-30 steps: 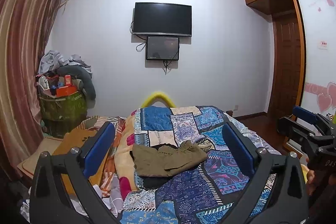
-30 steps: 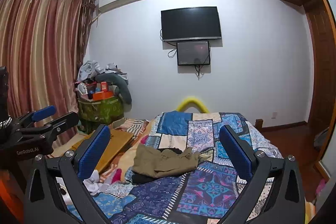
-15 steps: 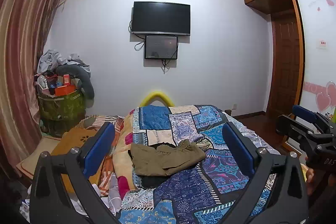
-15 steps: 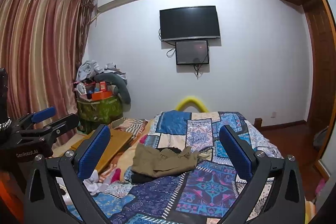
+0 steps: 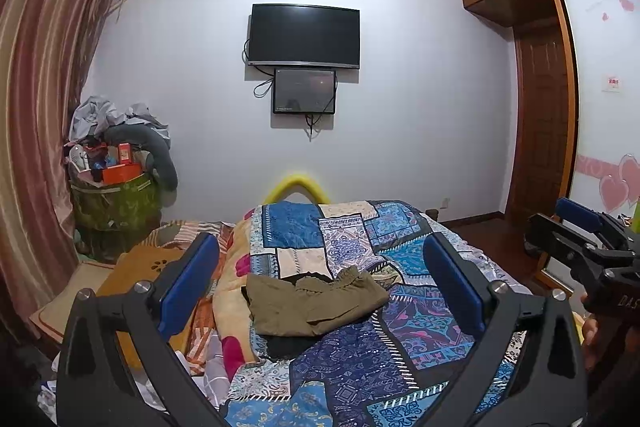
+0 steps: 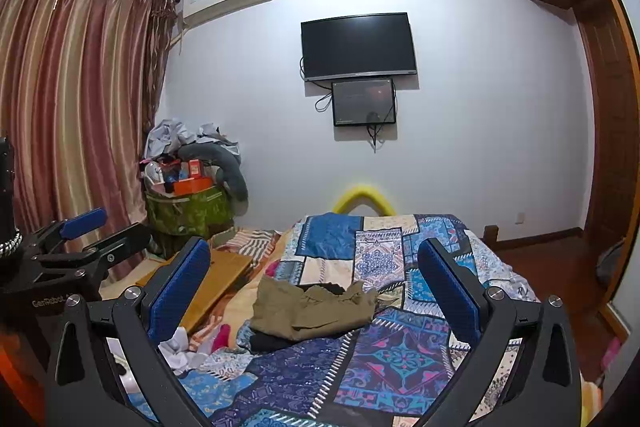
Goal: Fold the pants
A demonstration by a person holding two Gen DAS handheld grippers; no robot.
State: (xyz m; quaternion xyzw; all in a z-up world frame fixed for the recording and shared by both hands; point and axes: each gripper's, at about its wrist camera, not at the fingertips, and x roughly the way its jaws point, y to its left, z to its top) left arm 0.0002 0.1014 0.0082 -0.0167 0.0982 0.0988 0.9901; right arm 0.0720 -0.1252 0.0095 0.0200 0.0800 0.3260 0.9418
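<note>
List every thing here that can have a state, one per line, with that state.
Left hand-held gripper: open, holding nothing, hanging short of the pants.
Right hand-held gripper: open, holding nothing.
Olive pants: lying bunched on the quilt, not neatly folded, touched by neither gripper.
Patchwork quilt: spread over the bed, rumpled.
Television: screen dark.
Smaller screen: dark.
Curtain: drawn shut.
Green hamper: heaped over the top.

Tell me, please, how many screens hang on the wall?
2: a TV high on the wall, and a smaller screen right below it. None seem hidden.
</note>
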